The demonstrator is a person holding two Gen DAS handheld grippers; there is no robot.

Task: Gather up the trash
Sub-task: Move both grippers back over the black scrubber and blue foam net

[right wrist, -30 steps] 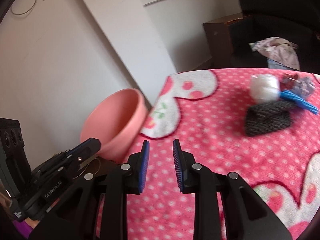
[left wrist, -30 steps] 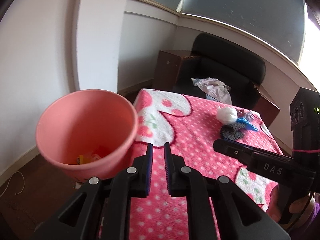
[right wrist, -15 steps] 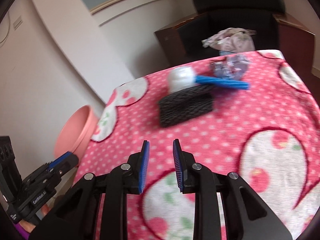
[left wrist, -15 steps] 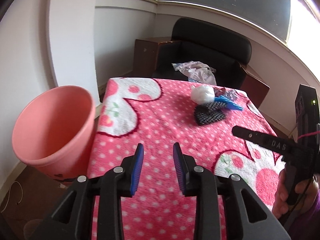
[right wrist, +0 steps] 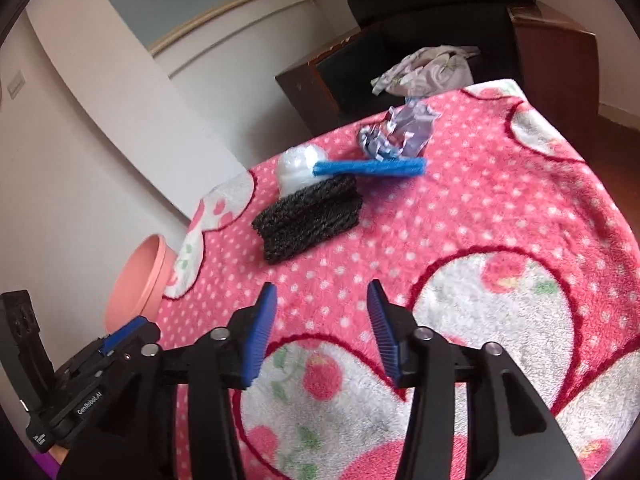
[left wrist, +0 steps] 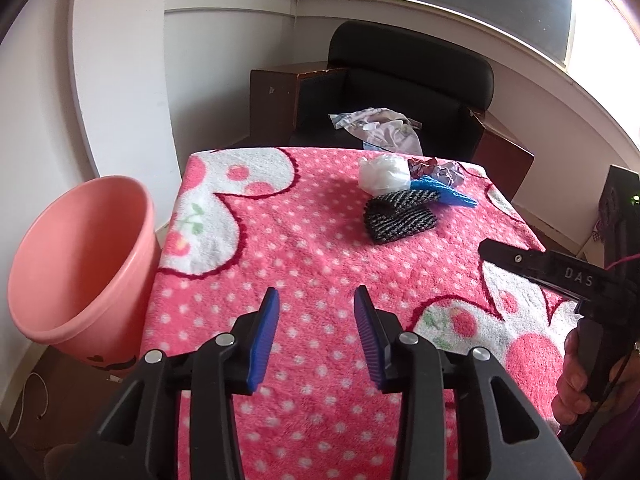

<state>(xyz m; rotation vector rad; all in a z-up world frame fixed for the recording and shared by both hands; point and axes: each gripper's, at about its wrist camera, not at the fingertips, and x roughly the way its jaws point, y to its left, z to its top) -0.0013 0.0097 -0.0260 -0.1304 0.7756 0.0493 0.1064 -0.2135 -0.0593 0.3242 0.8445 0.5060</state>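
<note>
Both grippers hang over the near part of the table (left wrist: 320, 240), which is covered by a pink polka-dot blanket with white patches. The left gripper (left wrist: 316, 336) has its blue-padded jaws opening, nothing between them, only blanket below. The right gripper (right wrist: 322, 332) is likewise opening and carries nothing; a hand (left wrist: 576, 376) grips its handle at the right edge of the left wrist view.

The trash still to collect sits in 1 cluster toward the far side of the table, well apart from both grippers. There are 4 pieces as far as I can tell: a black mesh pad (right wrist: 308, 220), folded and lying flat; a white crumpled wad (right wrist: 298, 170) just behind it and touching it; a blue strip (right wrist: 370, 167) resting across the top of the pad; and a silvery purple crumpled wrapper (right wrist: 400, 132) just beyond the strip.

The pink bucket (left wrist: 80, 264) stands off the table's left edge, mouth tilted toward the camera. Its bottom is not visible here, so I cannot tell what it already holds.

Judging from this, none of the 4 visible pieces is collected yet, and the right gripper, pointed at the mesh pad, looks best placed for the next pickup
</note>
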